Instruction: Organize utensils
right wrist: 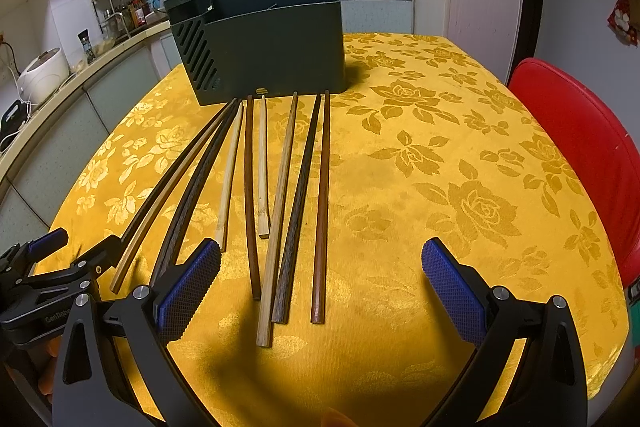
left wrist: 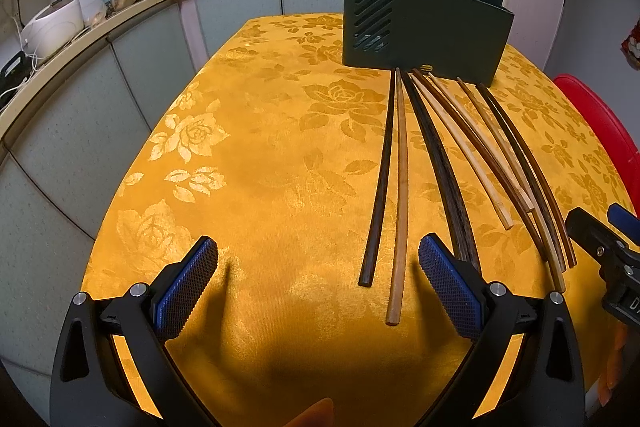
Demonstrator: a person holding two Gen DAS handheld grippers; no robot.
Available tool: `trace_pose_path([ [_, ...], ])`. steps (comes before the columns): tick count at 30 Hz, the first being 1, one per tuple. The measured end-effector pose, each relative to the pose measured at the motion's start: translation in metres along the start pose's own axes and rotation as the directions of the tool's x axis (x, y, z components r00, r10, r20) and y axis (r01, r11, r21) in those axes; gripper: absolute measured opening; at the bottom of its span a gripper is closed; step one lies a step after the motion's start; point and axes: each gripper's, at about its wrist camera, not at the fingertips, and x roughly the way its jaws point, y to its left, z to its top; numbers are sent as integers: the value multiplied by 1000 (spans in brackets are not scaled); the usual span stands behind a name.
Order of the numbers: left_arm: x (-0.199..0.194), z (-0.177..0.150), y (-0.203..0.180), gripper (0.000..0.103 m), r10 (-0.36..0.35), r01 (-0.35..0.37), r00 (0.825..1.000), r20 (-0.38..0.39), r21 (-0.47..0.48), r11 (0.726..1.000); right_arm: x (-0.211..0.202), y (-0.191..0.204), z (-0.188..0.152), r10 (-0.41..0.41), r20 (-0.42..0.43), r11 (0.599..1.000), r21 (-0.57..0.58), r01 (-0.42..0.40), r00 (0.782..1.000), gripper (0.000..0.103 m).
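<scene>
We count nine chopsticks (right wrist: 276,195) lying loose on the yellow rose-patterned cloth of the counter (right wrist: 460,187), fanned side by side with their far tips gathered just short of the dark green utensil holder (right wrist: 276,47) at twelve o'clock. In the right wrist view we make out five dark sticks and four pale ones; two of the pale ones are shorter than the rest. None is lifted and none sits in the holder, as far as we can see.

From three to five o'clock of the fan the cloth is bare out to the counter's right edge, where one red chair (right wrist: 580,131) stands close. In the left wrist view the cloth is equally open from seven to eleven o'clock, up to the edge facing the kitchen worktop (left wrist: 120,15).

Our left tongs (left wrist: 318,267) are spread wide and hold nothing, the nearest stick ends lying between the blue pads (left wrist: 188,291). Our right tongs (right wrist: 322,269) are likewise spread wide and empty, over the near ends of the rightmost sticks.
</scene>
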Motion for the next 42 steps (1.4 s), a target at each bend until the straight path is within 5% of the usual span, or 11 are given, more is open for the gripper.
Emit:
trace_pose_path([
  [30,2,3,3,98,-4,4,1000,-11,16,1000,7,-8,2,-5,-32,1000,10,5,999,97],
  [37,0,15,46,98,34,-34,999,-5,-23,999,10,-38,8,-74,-63,997,16,75,995,97],
  [42,0,15,60,98,-8,8,1000,-18,-20,1000,9,-50,6,-106,-71,994,3,107,992,97],
])
